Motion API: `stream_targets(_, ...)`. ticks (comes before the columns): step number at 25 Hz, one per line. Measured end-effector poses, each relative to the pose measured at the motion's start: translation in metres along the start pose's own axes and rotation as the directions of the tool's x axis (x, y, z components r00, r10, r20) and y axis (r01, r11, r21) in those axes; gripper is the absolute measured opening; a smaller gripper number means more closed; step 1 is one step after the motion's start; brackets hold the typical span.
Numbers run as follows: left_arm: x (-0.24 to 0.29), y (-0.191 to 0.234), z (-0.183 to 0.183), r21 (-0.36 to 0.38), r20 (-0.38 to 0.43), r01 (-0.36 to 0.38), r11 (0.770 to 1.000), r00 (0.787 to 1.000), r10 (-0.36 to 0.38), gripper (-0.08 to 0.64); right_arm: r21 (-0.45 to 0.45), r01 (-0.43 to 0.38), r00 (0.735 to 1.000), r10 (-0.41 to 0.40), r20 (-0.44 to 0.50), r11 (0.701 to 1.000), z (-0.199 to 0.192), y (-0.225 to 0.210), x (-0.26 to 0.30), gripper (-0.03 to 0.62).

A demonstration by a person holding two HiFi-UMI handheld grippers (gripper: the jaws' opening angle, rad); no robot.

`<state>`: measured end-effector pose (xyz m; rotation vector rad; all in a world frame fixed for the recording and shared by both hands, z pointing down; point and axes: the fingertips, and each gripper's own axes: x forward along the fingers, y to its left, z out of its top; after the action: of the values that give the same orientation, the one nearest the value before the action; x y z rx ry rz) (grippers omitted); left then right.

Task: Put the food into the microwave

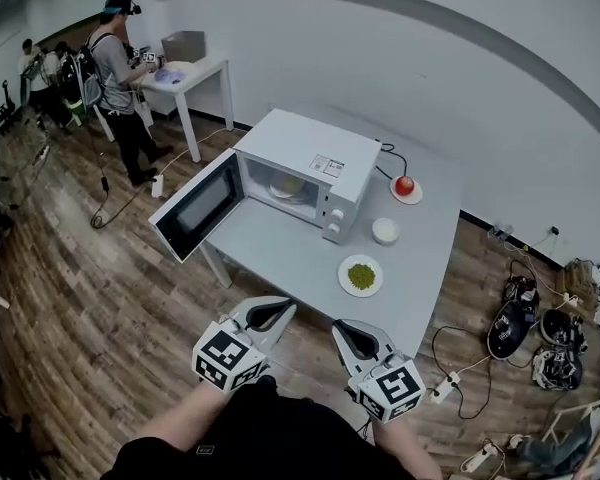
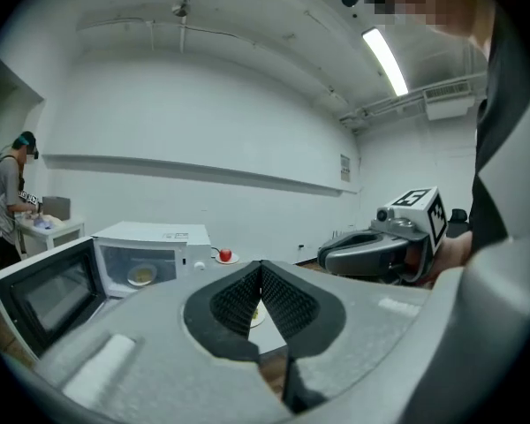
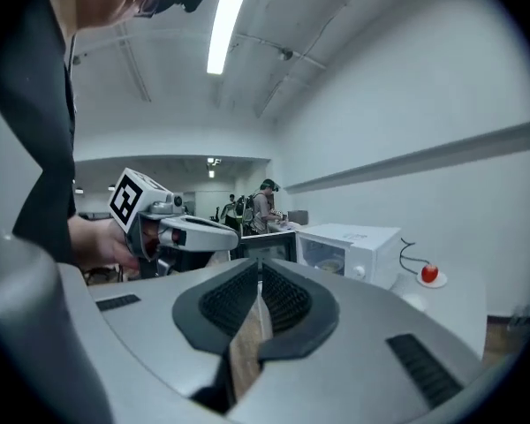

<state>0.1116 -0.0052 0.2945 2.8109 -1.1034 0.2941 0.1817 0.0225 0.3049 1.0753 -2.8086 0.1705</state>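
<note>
A white microwave (image 1: 310, 153) stands on the grey table (image 1: 280, 253) with its door (image 1: 195, 206) swung open to the left. A plate of yellowish food (image 1: 288, 188) lies inside it. In front of the microwave sits a white plate of green food (image 1: 361, 275). Both grippers hover side by side off the table's near edge, pointing at the table. My left gripper (image 1: 283, 308) (image 2: 261, 268) is shut with nothing in it. My right gripper (image 1: 340, 326) (image 3: 259, 268) is also shut and holds nothing.
A white bowl (image 1: 385, 230) stands by the microwave's right front corner. A red apple on a small plate (image 1: 405, 184) sits behind it. Bags (image 1: 520, 323) and cables lie on the wooden floor at right. A person (image 1: 120, 68) stands at a white table far back left.
</note>
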Motion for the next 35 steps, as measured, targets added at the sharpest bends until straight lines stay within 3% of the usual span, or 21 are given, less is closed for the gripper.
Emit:
stream_targets(4, -0.004, -0.035, -0.006, -0.008, -0.005, 0.06, 0.998, 0.998, -0.06, 0.008, 0.167, -0.018, 0.999, 0.01, 0.047, 0.986, -0.007, 0.005, -0.037, 0.018)
stream_targets(6, -0.006, -0.042, -0.007, -0.01, 0.009, 0.072, 0.997, 0.997, -0.072, 0.008, 0.225, 0.005, 0.997, -0.022, 0.073, 0.974, -0.01, 0.0, -0.047, 0.015)
stream_targets(10, -0.013, -0.043, -0.004, 0.007, 0.044, 0.075, 0.997, 0.996, -0.075, 0.006, 0.333, -0.032, 0.993, -0.009, 0.12, 0.942, -0.019, 0.006, -0.05, 0.015)
stream_targets(17, -0.022, -0.035, 0.0, 0.012, 0.057, 0.097, 0.995, 0.994, -0.098, 0.006, 0.292, 0.014, 0.989, -0.056, 0.136, 0.956, -0.008, 0.003, -0.041, 0.014)
stream_targets(35, -0.027, -0.005, -0.003, -0.012, 0.074, 0.084, 0.996, 0.994, -0.083, 0.006, 0.225, 0.021, 0.995, -0.043, 0.093, 0.974, -0.005, 0.011, -0.014, 0.014)
